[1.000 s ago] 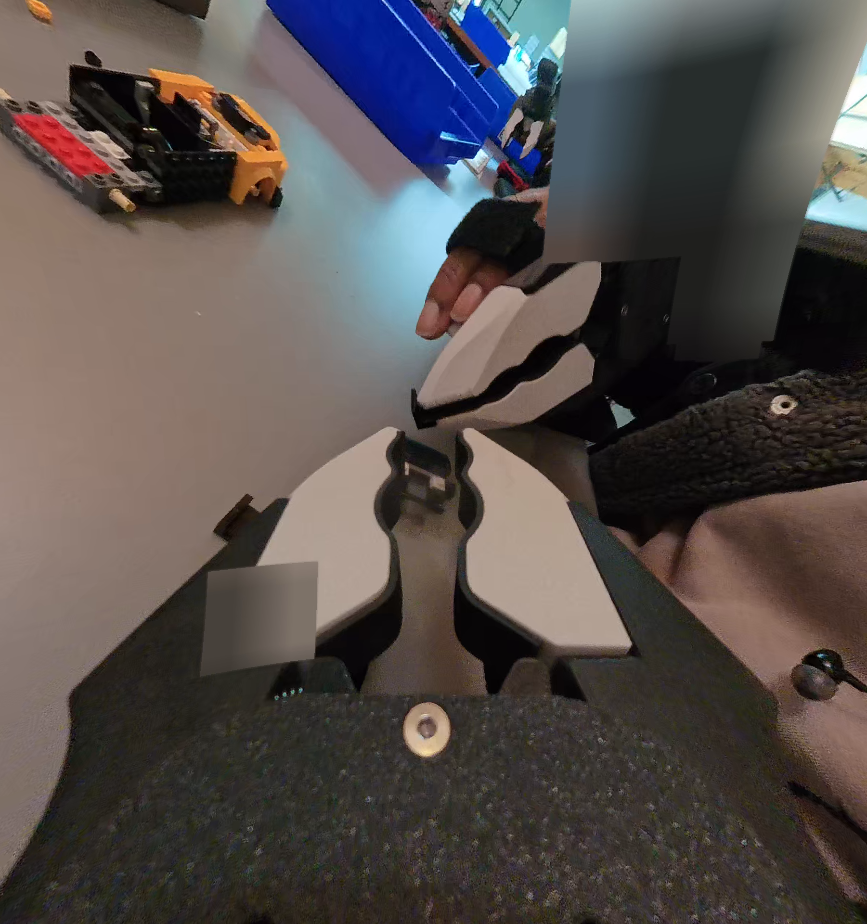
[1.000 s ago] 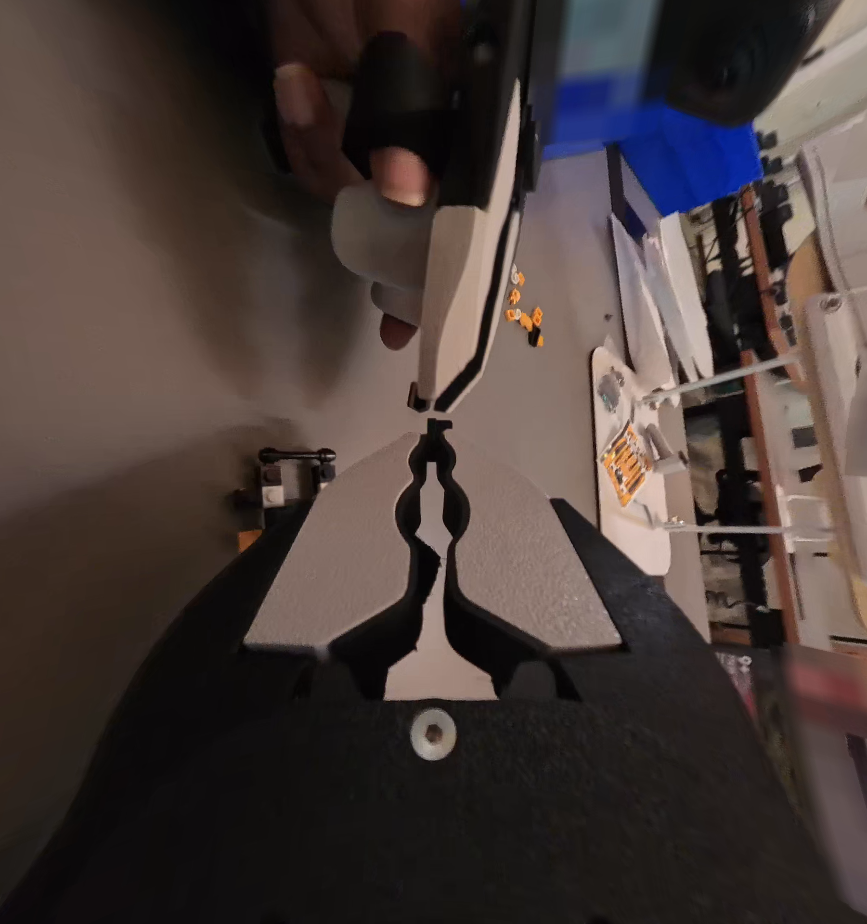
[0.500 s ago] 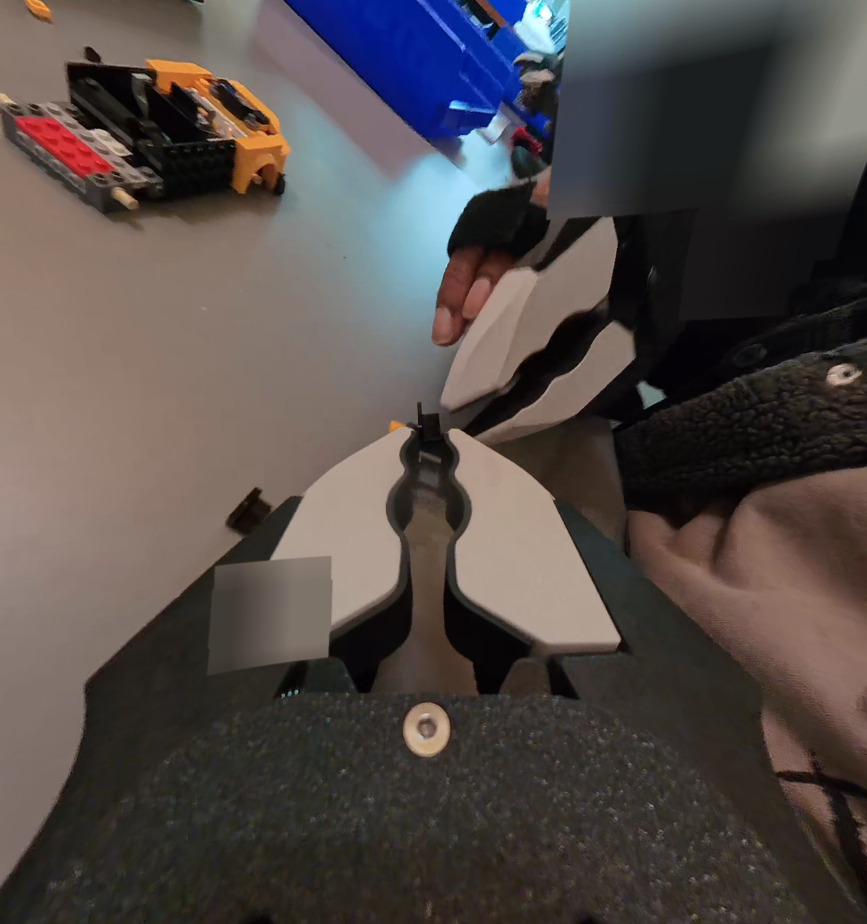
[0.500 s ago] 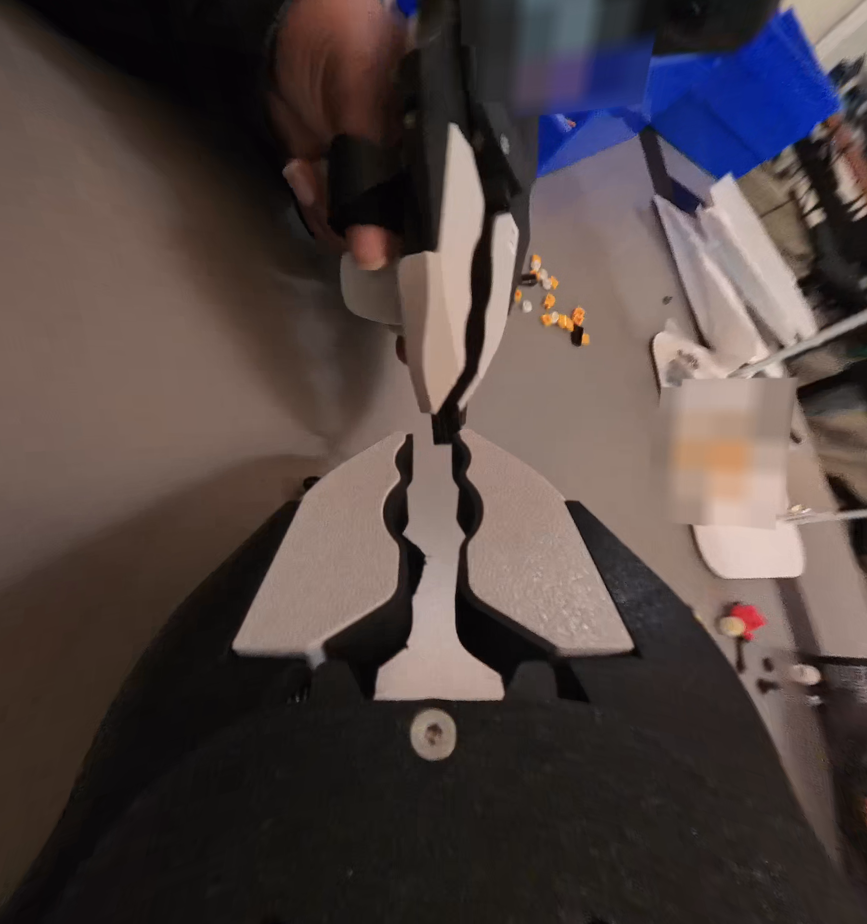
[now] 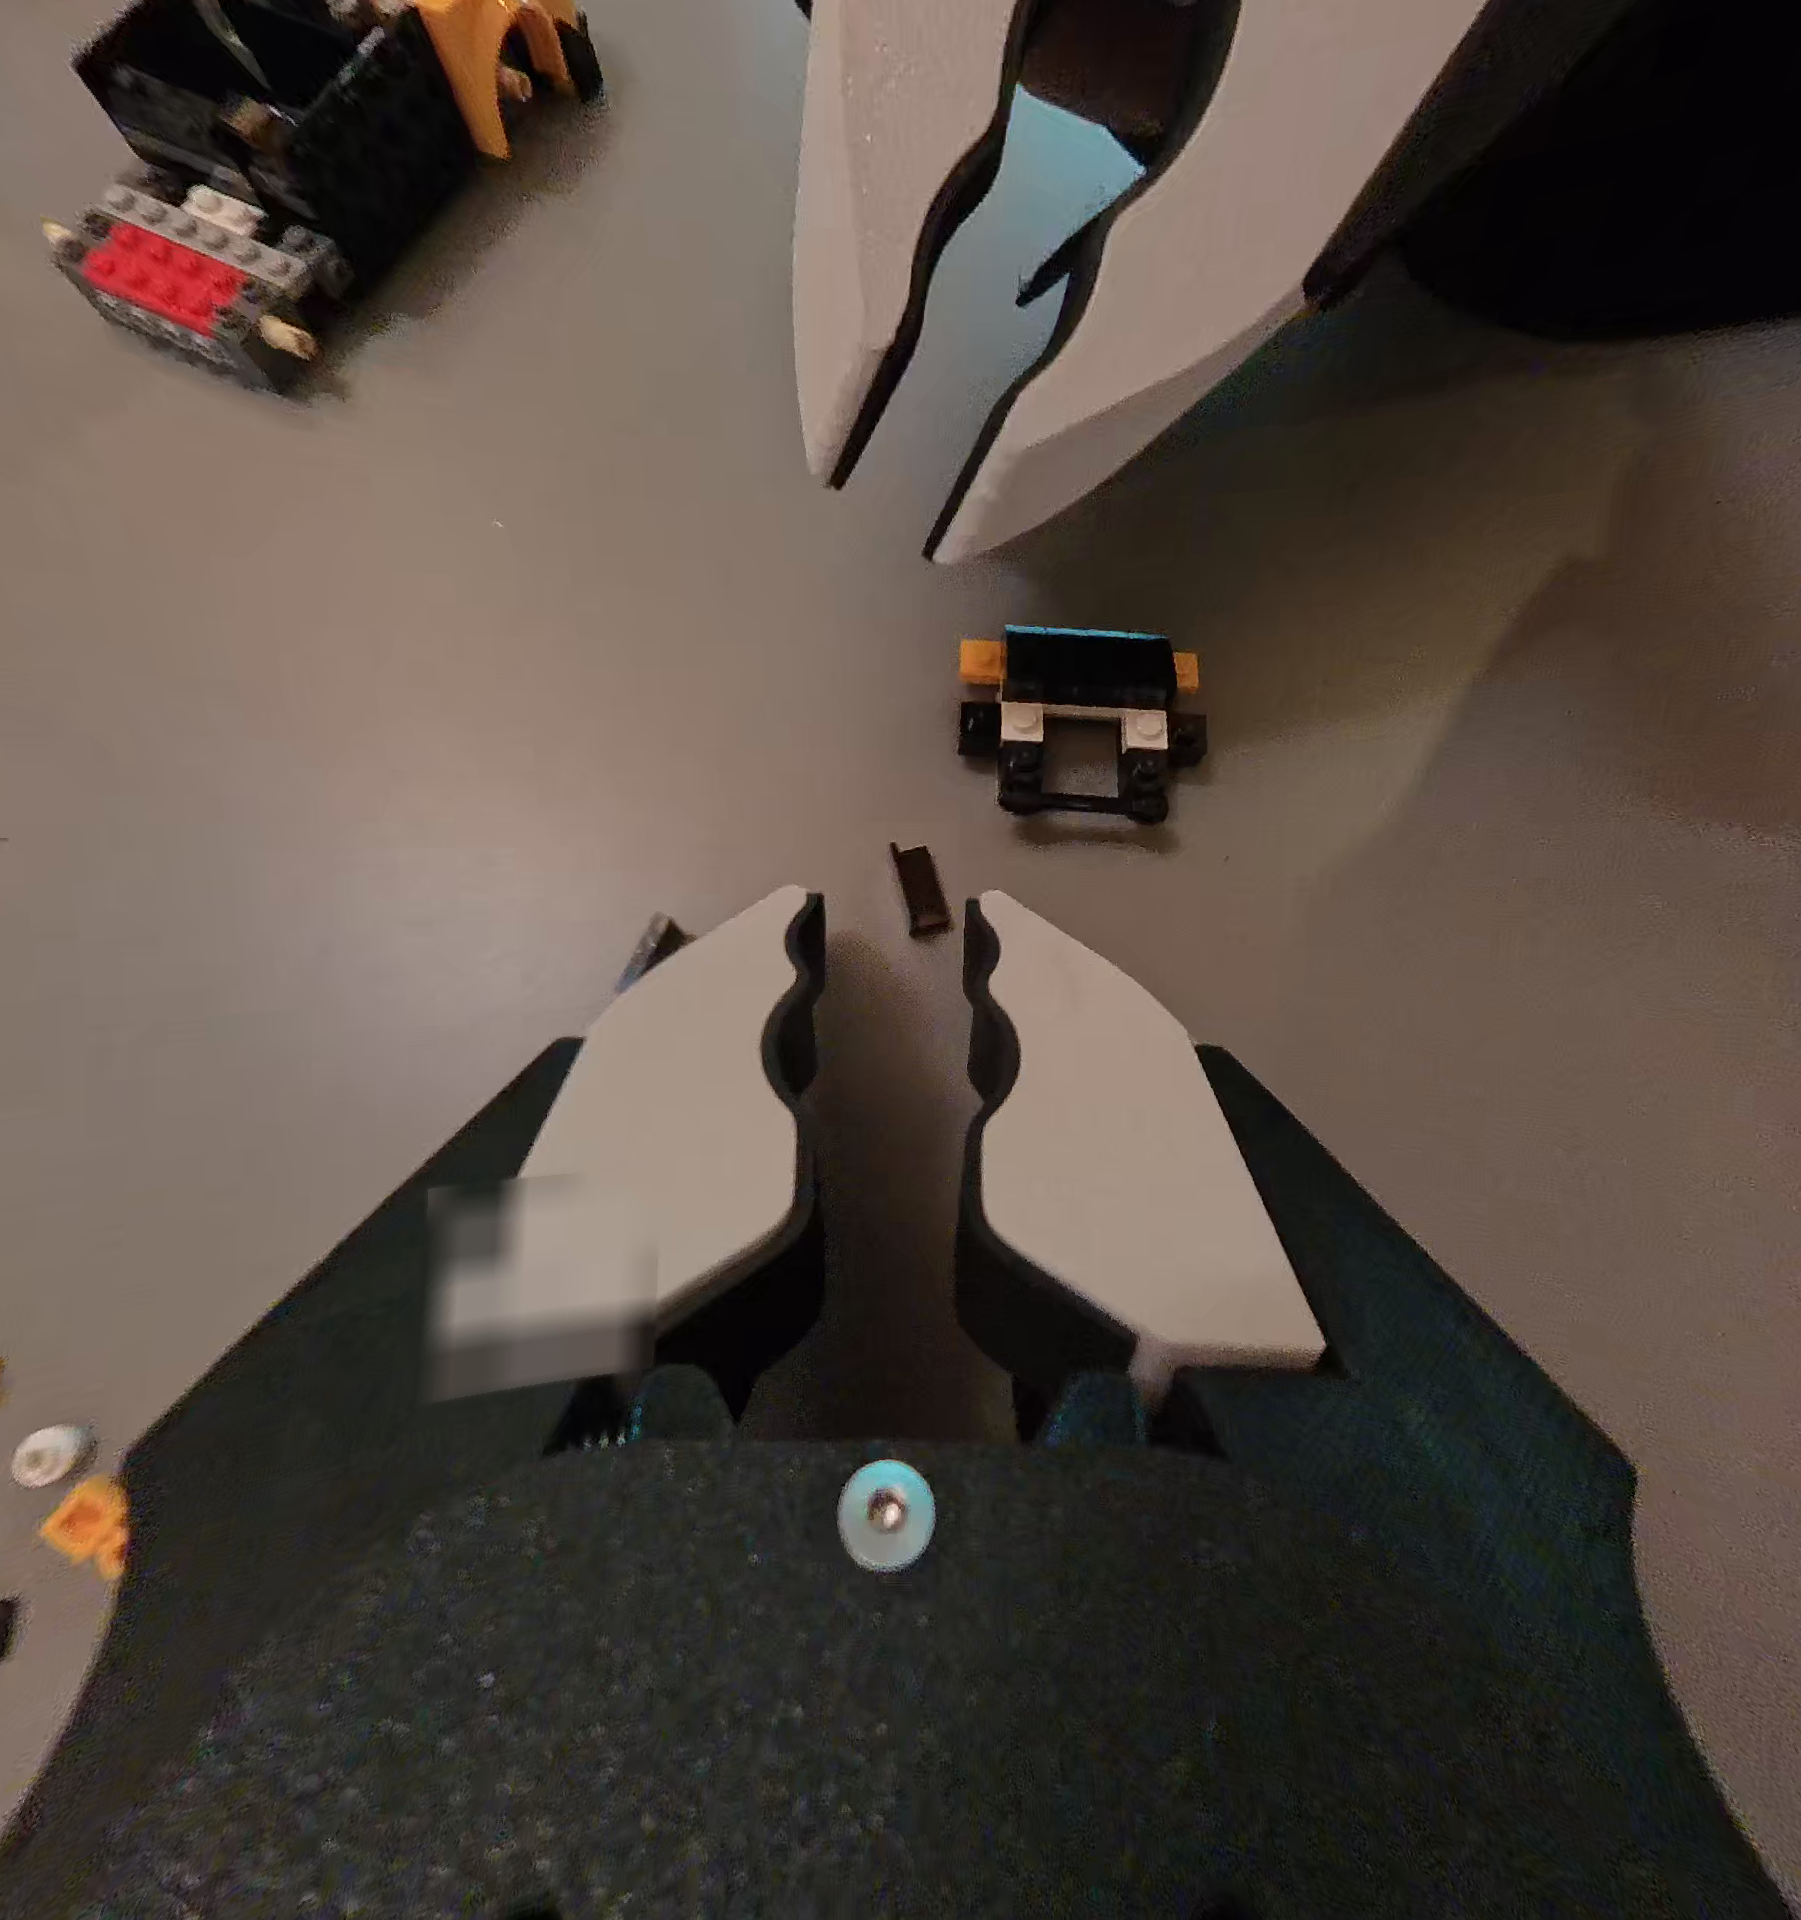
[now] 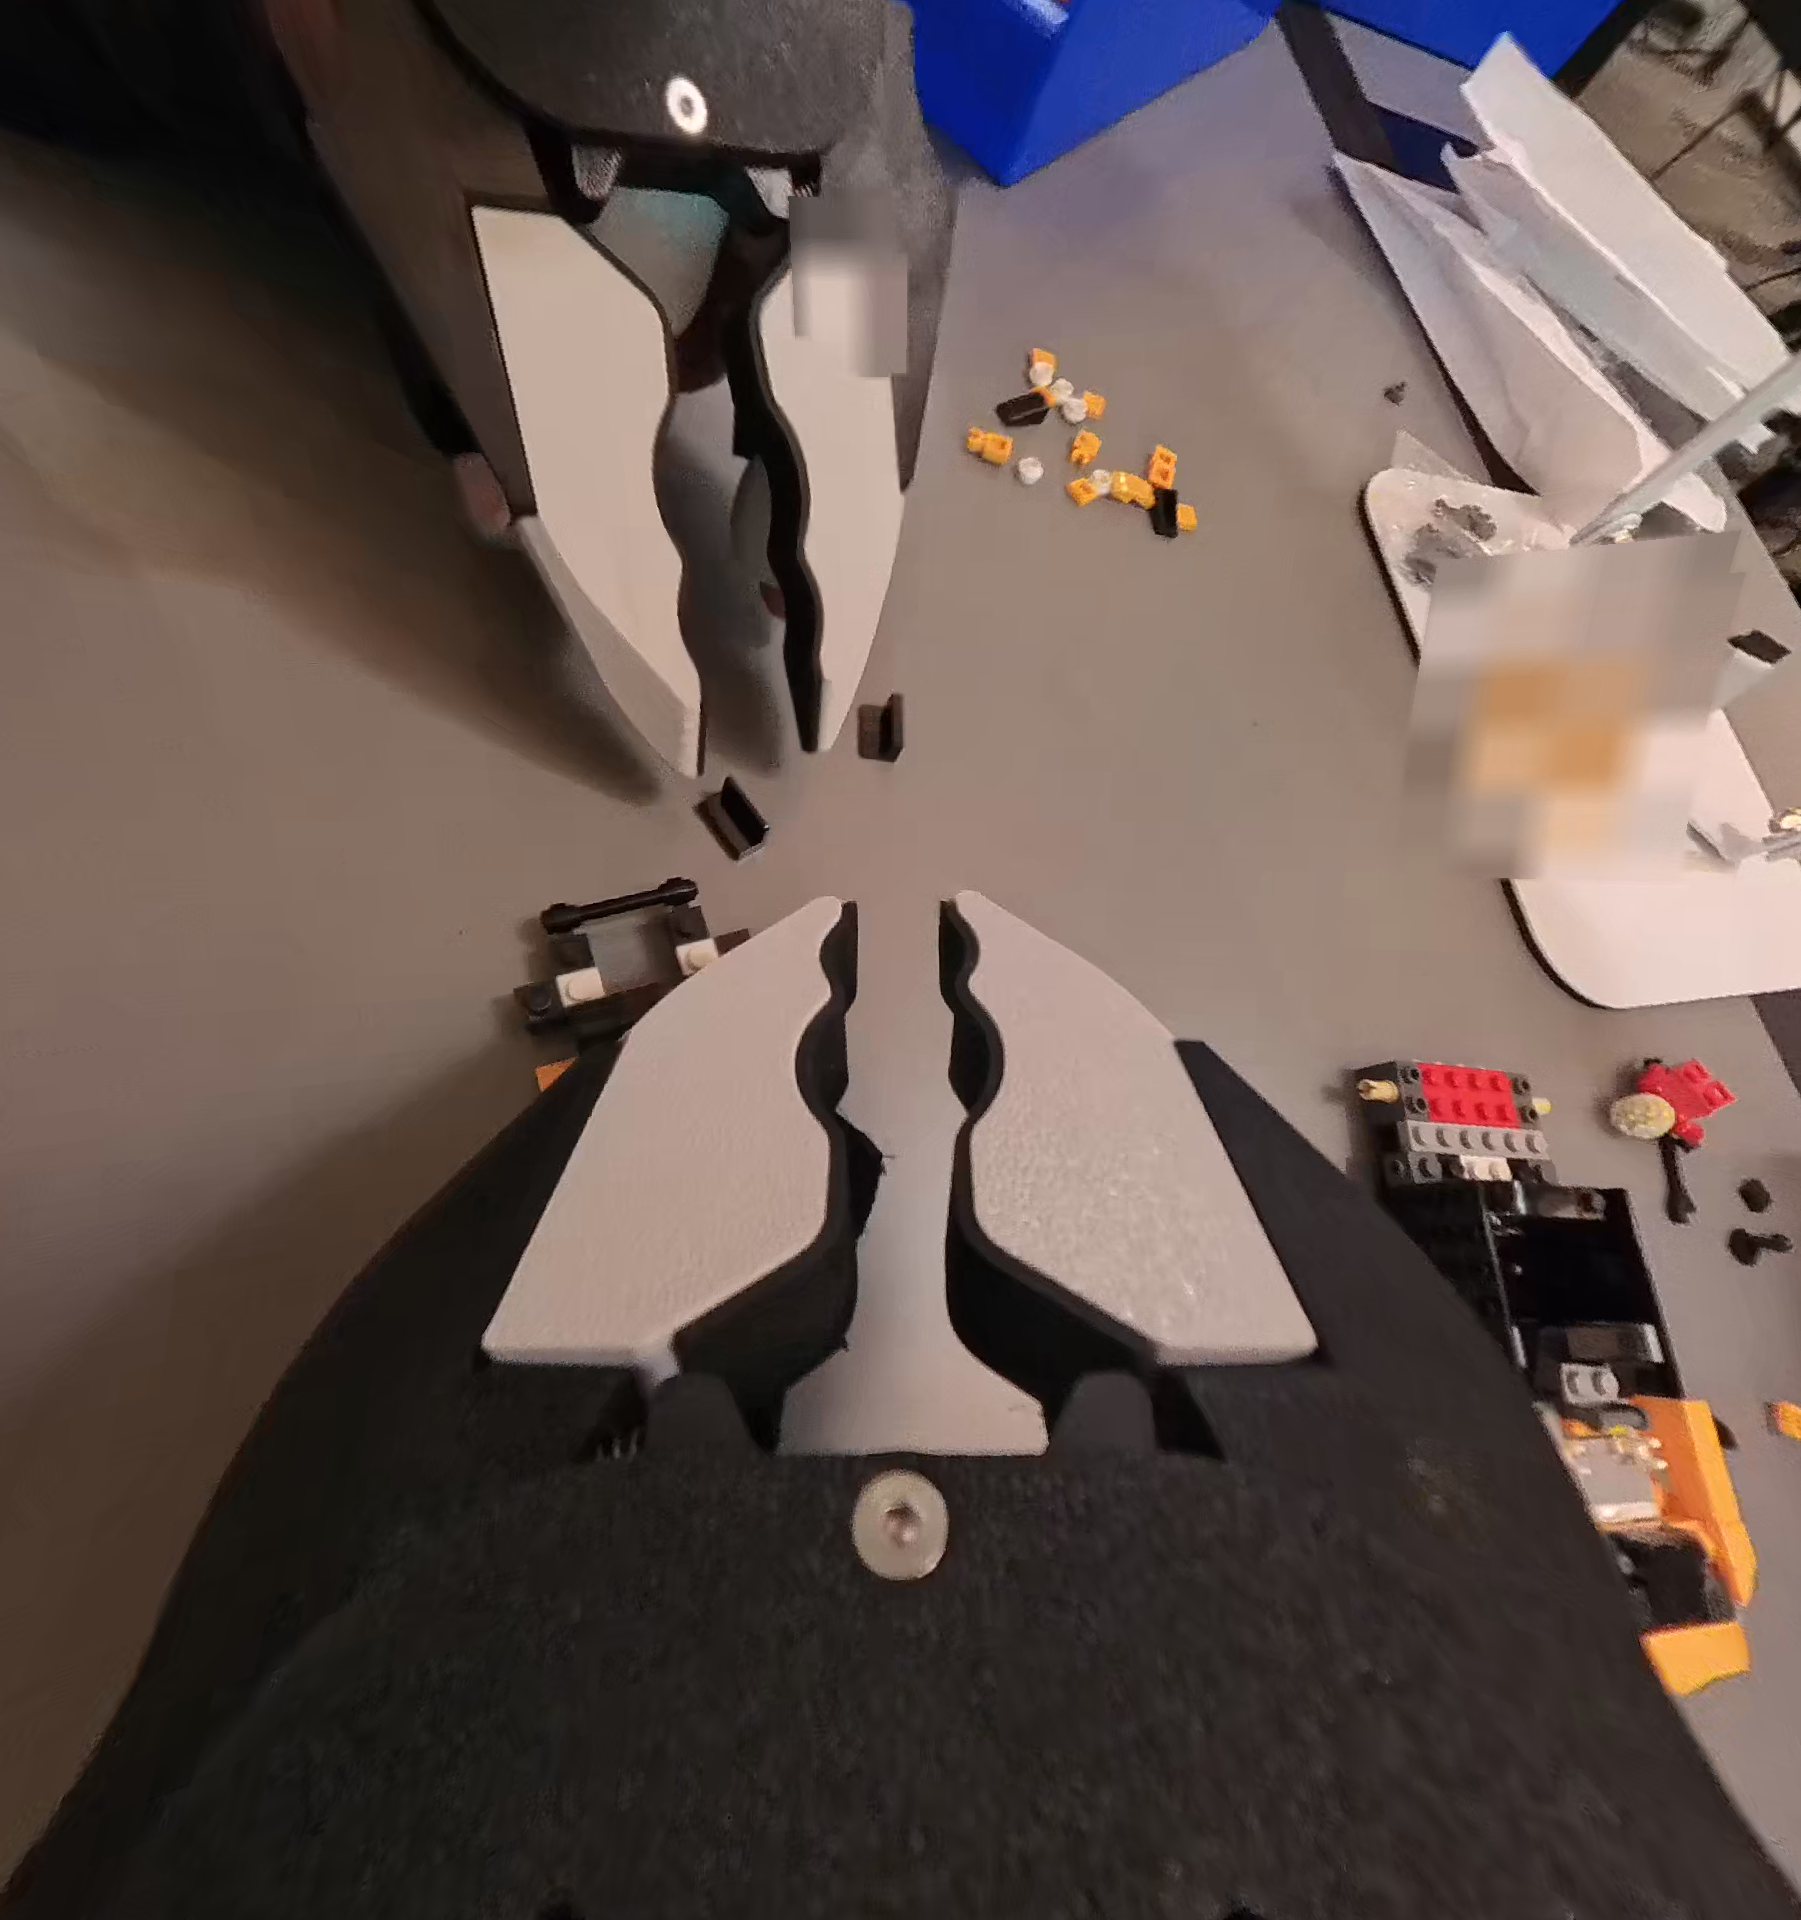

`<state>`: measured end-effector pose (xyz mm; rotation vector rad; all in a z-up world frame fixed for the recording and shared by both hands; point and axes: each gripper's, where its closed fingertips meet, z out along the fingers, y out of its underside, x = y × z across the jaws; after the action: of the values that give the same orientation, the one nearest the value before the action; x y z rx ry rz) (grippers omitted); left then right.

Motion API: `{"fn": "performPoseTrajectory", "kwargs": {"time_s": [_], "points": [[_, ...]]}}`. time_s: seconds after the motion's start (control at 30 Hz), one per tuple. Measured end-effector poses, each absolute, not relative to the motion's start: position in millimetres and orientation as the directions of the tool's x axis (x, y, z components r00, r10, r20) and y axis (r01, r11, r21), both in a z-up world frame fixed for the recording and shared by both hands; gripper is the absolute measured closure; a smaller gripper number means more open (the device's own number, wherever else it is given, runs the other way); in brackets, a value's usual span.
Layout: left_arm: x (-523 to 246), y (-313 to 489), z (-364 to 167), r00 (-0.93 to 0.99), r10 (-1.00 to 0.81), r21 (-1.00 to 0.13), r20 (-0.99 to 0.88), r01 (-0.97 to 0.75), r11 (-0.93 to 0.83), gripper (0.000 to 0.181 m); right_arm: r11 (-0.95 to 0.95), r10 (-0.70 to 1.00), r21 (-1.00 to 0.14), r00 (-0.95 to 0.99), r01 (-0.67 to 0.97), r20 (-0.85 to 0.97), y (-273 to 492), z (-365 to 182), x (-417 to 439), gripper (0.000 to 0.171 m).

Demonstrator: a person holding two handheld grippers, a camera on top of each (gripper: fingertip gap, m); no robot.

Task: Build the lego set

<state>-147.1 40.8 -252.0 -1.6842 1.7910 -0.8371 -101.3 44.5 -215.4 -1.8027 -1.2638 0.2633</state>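
Note:
My left gripper (image 5: 894, 914) is open and empty, low over the grey table. A small black piece (image 5: 920, 888) lies on the table just ahead of its tips; it also shows in the right wrist view (image 6: 732, 819). A second small black piece (image 6: 880, 727) lies beside the left gripper's fingers (image 6: 605, 582). A small black, white and orange sub-assembly (image 5: 1083, 717) sits ahead to the right. My right gripper (image 6: 898, 909) is open and empty, facing the left one, with the sub-assembly (image 6: 615, 956) at its left. The right gripper (image 5: 885, 514) also shows at the top of the left wrist view.
The larger black, orange and red build (image 5: 283, 177) (image 6: 1498, 1247) lies to one side. Loose orange, white and black pieces (image 6: 1083, 457) are scattered beyond. A white tray (image 6: 1654, 935), a blue bin (image 6: 1083, 62), papers and a small red piece (image 6: 1675, 1101) lie near the table's edge. Tip to tip, the grippers are about 6 cm apart. About 25 cm separates my right fingertips from the small red piece (image 6: 1675, 1101).
Both grippers have come down from tip-to-tip in the air to low over the table. The left gripper, which pinched a small black piece, has opened; the piece lies on the table.

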Motion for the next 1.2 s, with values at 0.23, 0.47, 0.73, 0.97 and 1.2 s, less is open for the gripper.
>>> {"fn": "performPoseTrajectory", "kwargs": {"time_s": [0.23, 0.47, 0.73, 0.97, 1.2], "points": [[-154, 92, -196, 0.123, -0.992, -0.893, 0.034, -0.443, -0.086, 0.175, -0.167, 0.691, -0.891, 0.695, 0.421, 0.199, 86, -170, -70, 0.157], [-168, 148, -108, 0.364, -0.929, -0.996, 0.059, -0.042, -0.079, 0.181, -0.075, 0.356, -0.942, 0.891, 0.329, 0.283, 189, -98, -10, 0.138], [-159, 163, -72, 0.384, -0.921, -0.998, 0.06, 0.02, -0.056, 0.181, 0.106, 0.115, -0.883, 0.876, 0.458, 0.468, 315, -18, 27, 0.104], [-162, 170, -81, 0.387, -0.921, -0.998, 0.047, -0.01, -0.055, 0.181, 0.106, 0.134, -0.872, 0.862, 0.477, 0.488, 369, -4, 30, 0.094], [-161, 177, -103, 0.363, -0.926, -0.993, 0.099, -0.024, -0.116, 0.181, 0.136, 0.106, -0.891, 0.887, 0.434, 0.449, 371, -6, 31, 0.124]]}}
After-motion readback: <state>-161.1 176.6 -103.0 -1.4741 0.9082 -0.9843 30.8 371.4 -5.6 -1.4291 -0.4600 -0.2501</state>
